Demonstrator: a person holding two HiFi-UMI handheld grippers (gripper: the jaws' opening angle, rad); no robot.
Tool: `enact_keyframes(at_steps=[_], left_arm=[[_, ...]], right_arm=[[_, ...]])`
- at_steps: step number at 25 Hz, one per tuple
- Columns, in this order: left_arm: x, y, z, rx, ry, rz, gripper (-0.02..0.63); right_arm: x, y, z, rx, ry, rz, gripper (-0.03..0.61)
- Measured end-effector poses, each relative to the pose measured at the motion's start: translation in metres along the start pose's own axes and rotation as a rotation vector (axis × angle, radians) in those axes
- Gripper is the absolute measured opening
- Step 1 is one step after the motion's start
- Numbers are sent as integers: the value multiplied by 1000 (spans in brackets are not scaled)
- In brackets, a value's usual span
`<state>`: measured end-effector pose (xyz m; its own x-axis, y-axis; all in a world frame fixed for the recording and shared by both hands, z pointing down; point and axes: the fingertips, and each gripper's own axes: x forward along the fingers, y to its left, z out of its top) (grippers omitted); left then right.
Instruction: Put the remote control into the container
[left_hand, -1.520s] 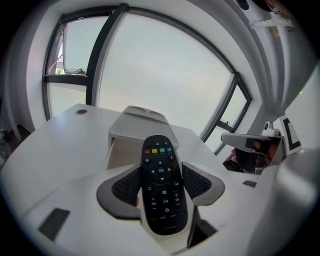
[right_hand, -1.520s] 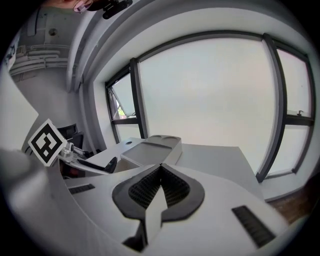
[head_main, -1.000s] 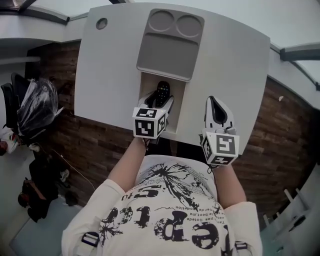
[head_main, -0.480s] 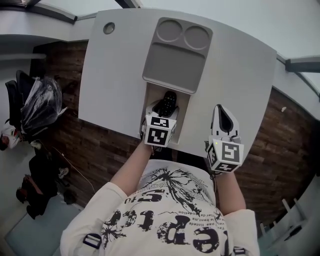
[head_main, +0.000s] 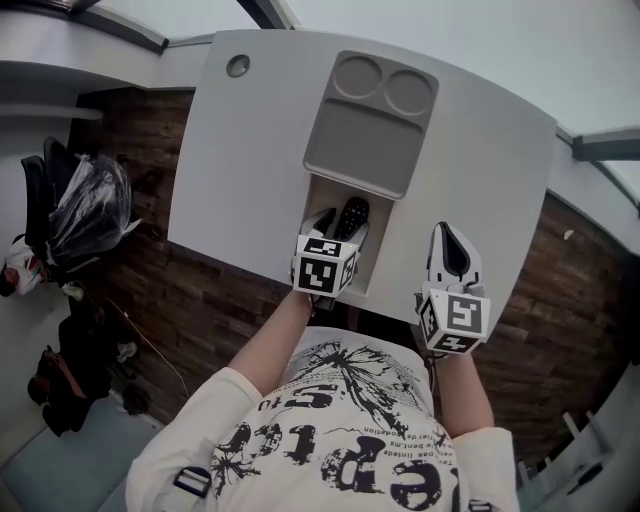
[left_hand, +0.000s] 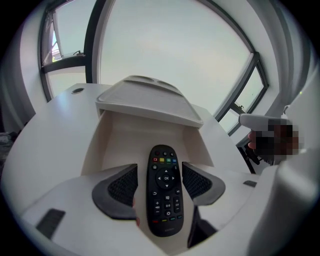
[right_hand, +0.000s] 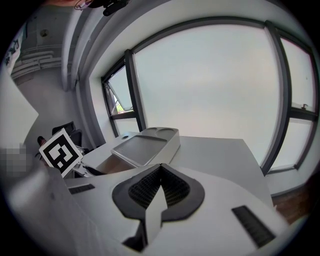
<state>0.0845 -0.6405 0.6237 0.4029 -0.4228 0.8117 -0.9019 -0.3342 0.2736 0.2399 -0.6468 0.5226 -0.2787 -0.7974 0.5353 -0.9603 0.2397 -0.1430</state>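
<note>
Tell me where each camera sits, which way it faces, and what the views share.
Head view: on the person's head, looking steeply down at table, container, forearms, shirt, left gripper and right gripper.
Left gripper view: on the left gripper, looking along its jaws, shut on the remote, into the container's open compartment.
Right gripper view: on the right gripper, looking over its shut, empty jaws across the table toward the window; the left gripper's marker cube shows at left.
Shared: all three show the container.
</note>
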Motion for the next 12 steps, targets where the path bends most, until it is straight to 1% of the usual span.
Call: enact_keyframes(at_steps=[4, 7, 11, 12], left_arm=[[-19, -1, 18, 19, -60, -17, 265], [-45, -4, 32, 34, -123, -20, 265], [-84, -15, 64, 85, -242, -47, 264], [-94, -17, 73, 103, -281, -44, 240]], right_arm=[[-4, 3, 9, -8, -23, -13, 2], [-12, 11, 12, -10, -26, -15, 2], [-23, 25, 22, -15, -49, -15, 2], [-25, 29, 27, -18, -61, -15, 2]])
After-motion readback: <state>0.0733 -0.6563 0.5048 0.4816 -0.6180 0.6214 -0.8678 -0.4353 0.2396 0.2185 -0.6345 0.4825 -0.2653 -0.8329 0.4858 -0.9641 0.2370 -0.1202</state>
